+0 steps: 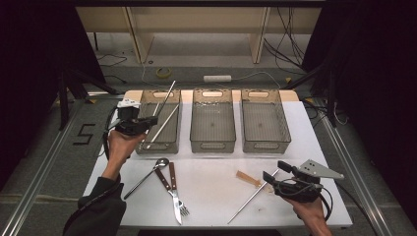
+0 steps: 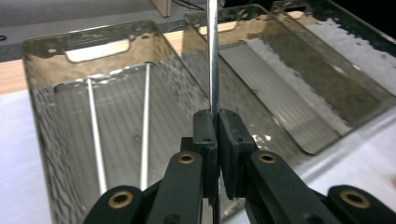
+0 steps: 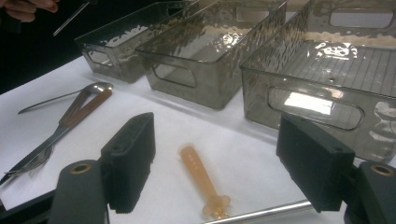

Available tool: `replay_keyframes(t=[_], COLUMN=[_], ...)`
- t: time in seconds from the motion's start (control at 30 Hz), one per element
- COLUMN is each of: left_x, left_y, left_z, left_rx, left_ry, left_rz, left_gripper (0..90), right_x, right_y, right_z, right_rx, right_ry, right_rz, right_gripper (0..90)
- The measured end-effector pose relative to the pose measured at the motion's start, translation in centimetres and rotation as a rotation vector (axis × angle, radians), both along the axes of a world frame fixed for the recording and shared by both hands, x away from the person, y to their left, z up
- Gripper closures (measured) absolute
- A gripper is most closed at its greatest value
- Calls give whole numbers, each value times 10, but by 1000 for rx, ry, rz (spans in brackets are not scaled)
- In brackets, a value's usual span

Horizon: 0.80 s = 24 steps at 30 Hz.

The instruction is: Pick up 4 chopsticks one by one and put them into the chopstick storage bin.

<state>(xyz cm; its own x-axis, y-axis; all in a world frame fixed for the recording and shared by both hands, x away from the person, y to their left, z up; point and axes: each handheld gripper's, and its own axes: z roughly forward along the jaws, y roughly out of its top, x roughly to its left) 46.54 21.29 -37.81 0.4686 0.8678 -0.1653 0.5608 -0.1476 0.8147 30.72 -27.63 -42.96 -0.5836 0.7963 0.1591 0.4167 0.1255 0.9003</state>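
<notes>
Right hand-held gripper [image 3: 215,163], jaws apart, near right over plastic-handled skewer [image 3: 201,179] on bench [image 1: 211,189]. Left hand-held gripper [image 2: 217,140] clamped on metal skewer [image 2: 213,56] above far-left bin [image 1: 158,146]. Next, probably: lowering, releasing inside.

Two rods [image 1: 162,129] lie in the leftmost of three bins [image 1: 159,146]

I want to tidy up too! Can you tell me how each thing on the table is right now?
Left gripper: shut on a metal chopstick, over the left bin.
Right gripper: open, holding nothing.
Left bin: two chopsticks inside.
Middle bin: empty.
Right bin: empty.
Spoon, knife, fork: lying on the table.
Orange-handled tool: lying on the table under the right gripper.
</notes>
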Motion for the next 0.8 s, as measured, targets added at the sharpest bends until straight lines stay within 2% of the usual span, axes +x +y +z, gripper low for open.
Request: replay_keyframes(t=[0.43,0.6,0.8], left_x=[41,53,59], left_y=[7,8,12], left_z=[11,4,-10], left_rx=[37,61,54], left_ry=[15,47,77], left_rz=[56,72,102], left_gripper=[853,853,854], right_x=[1,1,1], right_y=[0,-1,0], right_z=[-1,-1,-1], right_rx=[6,11,11], right_ry=[6,9,9], right_rz=[1,-1,-1], right_gripper=[291,291,292])
